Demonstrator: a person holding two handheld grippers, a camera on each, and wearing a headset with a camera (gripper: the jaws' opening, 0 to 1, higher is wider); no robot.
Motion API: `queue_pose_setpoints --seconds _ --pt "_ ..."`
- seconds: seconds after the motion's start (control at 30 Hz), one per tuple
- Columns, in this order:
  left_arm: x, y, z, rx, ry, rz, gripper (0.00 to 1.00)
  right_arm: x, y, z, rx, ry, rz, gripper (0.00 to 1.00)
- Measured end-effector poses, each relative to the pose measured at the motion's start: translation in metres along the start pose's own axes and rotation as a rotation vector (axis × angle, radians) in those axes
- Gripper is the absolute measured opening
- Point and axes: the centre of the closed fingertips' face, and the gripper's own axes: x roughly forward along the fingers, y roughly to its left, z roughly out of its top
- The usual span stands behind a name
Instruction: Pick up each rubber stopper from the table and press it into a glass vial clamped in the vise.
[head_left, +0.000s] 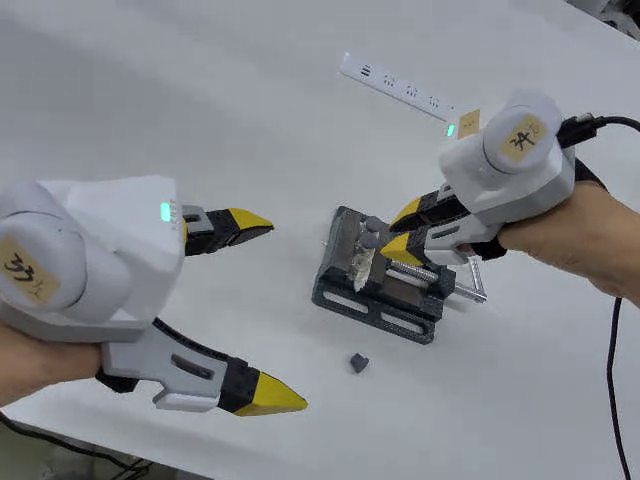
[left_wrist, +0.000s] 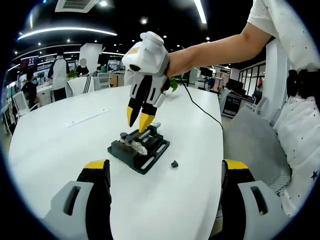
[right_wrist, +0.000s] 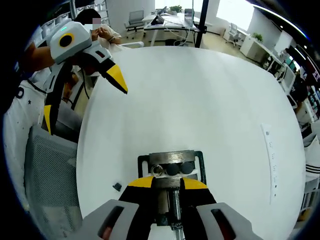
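Observation:
A dark vise (head_left: 385, 290) stands mid-table and clamps a row of glass vials (right_wrist: 172, 169). Two carry dark stoppers (right_wrist: 180, 168); the left one (right_wrist: 157, 170) looks uncapped. One loose grey rubber stopper (head_left: 358, 362) lies on the table in front of the vise, also seen as a stopper (left_wrist: 174, 163) between my left jaws' line of sight. My right gripper (head_left: 400, 233) hovers just above the vise, jaws a little apart, nothing between them. My left gripper (head_left: 268, 312) is held wide open, well left of the vise and holding nothing.
A white power strip (head_left: 395, 85) lies at the back of the white table (head_left: 200, 100). A black cable (head_left: 612, 380) trails off the right gripper. The table edge (head_left: 150, 445) runs close at the front left. Office desks and people are far behind.

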Motion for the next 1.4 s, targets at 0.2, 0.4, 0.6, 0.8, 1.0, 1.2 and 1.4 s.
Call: queue_pose_setpoints --seconds 0.2,0.4,0.6,0.8,1.0,1.2,1.4 --pt "-0.002 0.000 0.000 0.013 0.010 -0.001 0.92 -0.012 0.007 -0.001 0.046 -0.068 -0.035 0.19" --pt "-0.003 -0.002 -0.001 0.017 0.021 -0.004 0.92 -0.021 0.014 -0.008 0.109 -0.130 -0.066 0.24" --pt "-0.004 -0.004 -0.004 0.027 0.034 -0.016 0.93 -0.029 0.023 -0.018 0.167 -0.184 -0.101 0.29" --pt "-0.003 -0.006 -0.007 0.028 0.054 -0.026 0.93 -0.033 0.035 -0.027 0.231 -0.245 -0.122 0.36" --pt "-0.003 -0.010 -0.008 0.037 0.070 -0.038 0.93 -0.031 0.049 -0.037 0.288 -0.282 -0.130 0.37" --pt "-0.001 -0.013 -0.011 0.052 0.096 -0.058 0.92 -0.038 0.058 -0.045 0.333 -0.330 -0.151 0.39" --pt "0.004 -0.015 -0.013 0.079 0.128 -0.080 0.91 -0.044 0.070 -0.050 0.353 -0.357 -0.161 0.41"
